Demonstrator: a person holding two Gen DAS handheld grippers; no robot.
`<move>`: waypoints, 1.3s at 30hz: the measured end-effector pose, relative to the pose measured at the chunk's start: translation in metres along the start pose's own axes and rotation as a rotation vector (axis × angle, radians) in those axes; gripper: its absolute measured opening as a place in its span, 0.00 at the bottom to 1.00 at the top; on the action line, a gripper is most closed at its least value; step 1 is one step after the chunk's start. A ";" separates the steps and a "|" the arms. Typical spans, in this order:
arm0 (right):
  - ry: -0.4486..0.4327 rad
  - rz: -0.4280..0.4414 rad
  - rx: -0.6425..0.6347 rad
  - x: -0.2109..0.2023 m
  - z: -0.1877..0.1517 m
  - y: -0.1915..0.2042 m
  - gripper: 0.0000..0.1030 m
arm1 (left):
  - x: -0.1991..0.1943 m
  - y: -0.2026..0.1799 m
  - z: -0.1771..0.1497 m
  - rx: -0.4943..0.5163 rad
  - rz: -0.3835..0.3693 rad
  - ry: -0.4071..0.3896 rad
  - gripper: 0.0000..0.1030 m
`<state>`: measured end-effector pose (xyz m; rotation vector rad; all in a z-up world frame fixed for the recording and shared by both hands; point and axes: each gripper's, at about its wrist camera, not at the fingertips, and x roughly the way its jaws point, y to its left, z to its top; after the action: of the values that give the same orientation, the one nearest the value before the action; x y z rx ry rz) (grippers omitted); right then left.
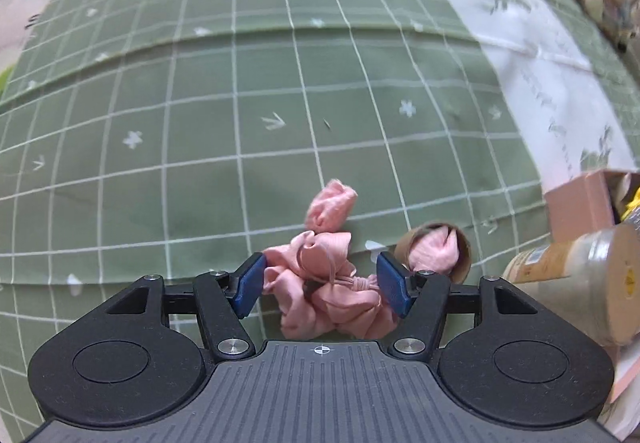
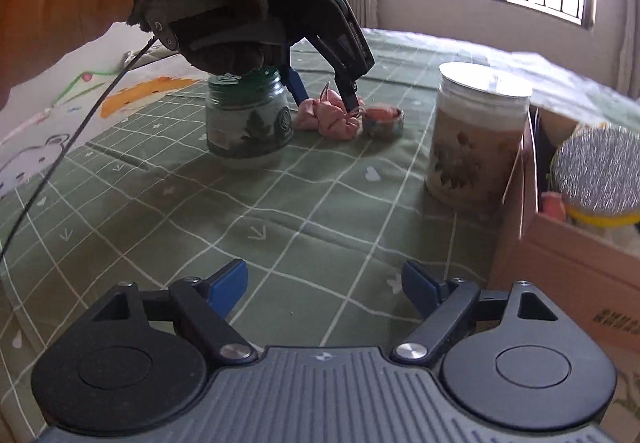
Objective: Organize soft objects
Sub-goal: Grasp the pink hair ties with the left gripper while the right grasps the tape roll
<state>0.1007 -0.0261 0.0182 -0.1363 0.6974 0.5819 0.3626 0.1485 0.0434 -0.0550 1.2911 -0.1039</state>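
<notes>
A pink fabric bundle [image 1: 340,295] tied with a thin cord lies on the green checked bedspread [image 1: 200,123]. My left gripper [image 1: 322,289] points down over it, and its blue pads [image 1: 250,289] stand open on either side of the bundle. A small pink roll [image 1: 330,205] lies just beyond, and a cardboard ring [image 1: 464,263] stuffed with pink cloth sits to the right. The right wrist view shows the left gripper [image 2: 326,101], held by a gloved hand [image 2: 200,3], over the pink bundle [image 2: 332,121]. My right gripper [image 2: 324,283] hovers open over bare bedspread, holding nothing.
A green-lidded glass jar [image 2: 248,123] stands left of the bundle. A tall cream tin [image 2: 476,139] stands on the right. Beside the tin, an open cardboard box [image 2: 560,271] holds containers. A cable [image 2: 60,147] trails from the left gripper.
</notes>
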 end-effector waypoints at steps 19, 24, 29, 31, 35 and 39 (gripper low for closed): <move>0.045 -0.055 -0.012 0.000 0.167 -0.028 0.91 | -0.120 0.086 -0.043 -0.107 -0.074 -0.476 0.18; 0.233 -0.059 0.098 0.074 0.229 -0.043 0.86 | -0.122 0.119 -0.073 -0.137 -0.072 -0.473 0.18; 0.386 -0.130 0.044 0.144 0.227 -0.025 0.52 | -0.113 0.139 -0.103 -0.122 -0.013 -0.464 0.18; 0.440 -0.133 0.050 0.162 0.221 -0.021 0.52 | -0.109 0.145 -0.114 -0.117 -0.004 -0.452 0.18; 0.510 -0.152 0.050 0.181 0.209 -0.014 0.52 | -0.096 0.153 -0.130 -0.117 -0.013 -0.417 0.18; 0.564 -0.184 0.035 0.193 0.199 -0.010 0.45 | -0.093 0.155 -0.142 -0.120 -0.012 -0.403 0.18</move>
<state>0.3378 0.1154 0.0455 -0.3362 1.2268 0.3513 0.2081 0.3149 0.0783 -0.1777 0.8935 -0.0226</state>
